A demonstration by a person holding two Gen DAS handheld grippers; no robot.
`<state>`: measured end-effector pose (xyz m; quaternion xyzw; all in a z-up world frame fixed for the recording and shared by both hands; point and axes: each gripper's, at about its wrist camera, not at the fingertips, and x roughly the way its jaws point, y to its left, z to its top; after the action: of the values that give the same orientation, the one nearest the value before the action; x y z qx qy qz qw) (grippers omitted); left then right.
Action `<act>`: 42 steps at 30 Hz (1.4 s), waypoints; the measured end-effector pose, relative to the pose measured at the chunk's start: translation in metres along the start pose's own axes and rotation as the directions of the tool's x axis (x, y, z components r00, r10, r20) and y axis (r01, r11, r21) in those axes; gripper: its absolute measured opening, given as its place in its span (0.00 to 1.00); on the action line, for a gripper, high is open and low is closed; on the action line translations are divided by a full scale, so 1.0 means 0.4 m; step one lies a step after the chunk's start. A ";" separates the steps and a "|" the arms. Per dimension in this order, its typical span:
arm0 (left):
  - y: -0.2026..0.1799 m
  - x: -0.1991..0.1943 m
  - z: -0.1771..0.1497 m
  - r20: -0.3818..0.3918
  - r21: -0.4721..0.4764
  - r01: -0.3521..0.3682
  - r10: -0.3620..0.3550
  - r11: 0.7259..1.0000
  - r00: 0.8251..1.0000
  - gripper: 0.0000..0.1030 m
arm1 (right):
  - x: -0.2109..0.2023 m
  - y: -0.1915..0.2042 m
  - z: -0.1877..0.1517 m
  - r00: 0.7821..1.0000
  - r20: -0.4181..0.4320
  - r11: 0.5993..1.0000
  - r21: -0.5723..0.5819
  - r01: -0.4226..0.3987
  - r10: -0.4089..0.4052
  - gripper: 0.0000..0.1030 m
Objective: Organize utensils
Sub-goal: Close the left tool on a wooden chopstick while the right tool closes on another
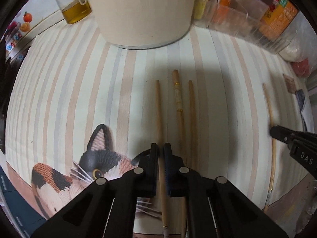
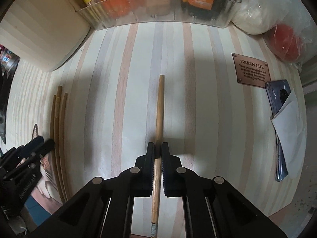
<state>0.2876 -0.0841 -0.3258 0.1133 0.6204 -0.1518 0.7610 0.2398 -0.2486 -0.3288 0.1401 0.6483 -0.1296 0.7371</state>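
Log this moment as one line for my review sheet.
left gripper: shut on leftmost chopstick | right gripper: shut on lone chopstick | two chopsticks remain on striped mat

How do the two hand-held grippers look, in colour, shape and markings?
Both are matte black. The left hand-held gripper and the right hand-held gripper have flat parallel fingers on angular linkages with round silver pins. Partly legible white lettering marks their sides. No cables or sleeves show.

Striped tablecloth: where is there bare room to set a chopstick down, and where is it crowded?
Free: the stripes between the three grouped chopsticks and the lone chopstick, and between that chopstick and the phone. Crowded: the back edge, with the cream container, clear organizer and bagged items.
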 end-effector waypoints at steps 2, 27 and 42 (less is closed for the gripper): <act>0.022 -0.003 -0.015 -0.005 -0.013 -0.014 0.014 1.000 1.000 0.04 | 0.001 0.018 0.000 1.000 -0.009 1.000 -0.008 -0.018 0.018 0.07; 0.130 -0.022 -0.050 -0.023 -0.131 -0.018 0.015 0.991 1.000 0.07 | 0.028 0.198 -0.009 0.996 -0.090 0.987 -0.153 -0.039 0.025 0.07; 0.132 -0.025 -0.050 -0.024 -0.128 -0.011 0.008 0.992 1.000 0.07 | 0.025 0.171 -0.003 0.996 -0.089 0.989 -0.145 -0.038 0.026 0.07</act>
<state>0.2873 -0.0269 -0.3209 0.0689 0.6371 -0.1065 0.7603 0.2653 -0.1848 -0.3364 0.1016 0.6852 -0.0636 0.7185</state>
